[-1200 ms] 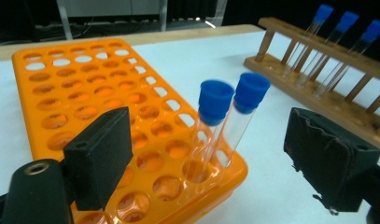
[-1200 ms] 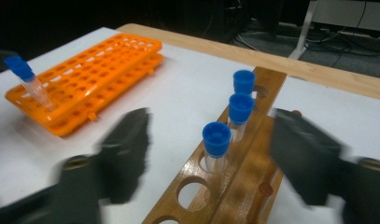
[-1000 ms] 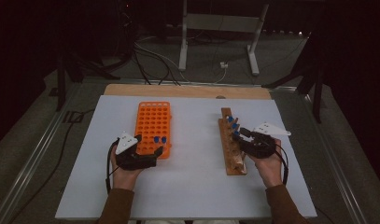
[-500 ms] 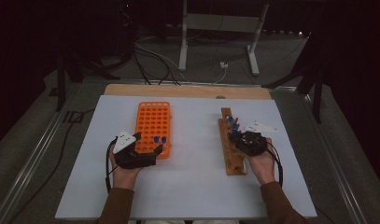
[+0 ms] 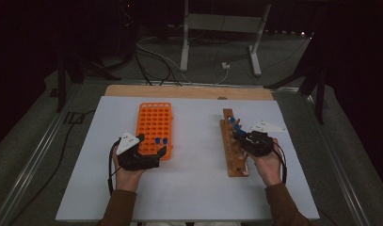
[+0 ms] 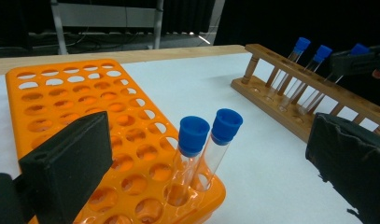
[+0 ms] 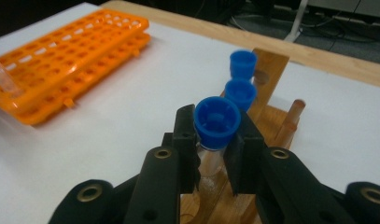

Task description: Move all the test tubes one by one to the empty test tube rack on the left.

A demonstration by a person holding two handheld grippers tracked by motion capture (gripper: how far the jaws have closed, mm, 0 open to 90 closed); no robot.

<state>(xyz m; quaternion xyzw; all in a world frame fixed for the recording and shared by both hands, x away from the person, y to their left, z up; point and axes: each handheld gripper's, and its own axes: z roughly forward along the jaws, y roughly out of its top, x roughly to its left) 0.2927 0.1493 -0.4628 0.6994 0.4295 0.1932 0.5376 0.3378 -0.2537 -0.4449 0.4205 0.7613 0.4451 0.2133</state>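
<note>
An orange tube rack (image 5: 154,117) lies left of centre on the white table, with two blue-capped tubes (image 6: 193,135) standing in its near corner. My left gripper (image 5: 152,143) stands open at that corner; its jaws are wide apart either side of the two tubes and do not touch them. To the right, a wooden tube rack (image 5: 234,165) holds three blue-capped tubes. My right gripper (image 7: 217,140) is shut on the nearest of these, a tube (image 7: 216,121) that still stands in the wooden rack. The two other tubes (image 7: 241,79) stand just behind it.
The white sheet (image 5: 194,188) covers a wooden tabletop whose far edge (image 5: 189,92) is bare. Most holes of the orange rack (image 6: 80,93) are empty. Beyond the table are a metal stand (image 5: 217,28) and cables on the dark floor.
My right hand has shifted slightly left toward the wooden rack, onto the tubes. The left hand and its gripper have stayed where they were.
</note>
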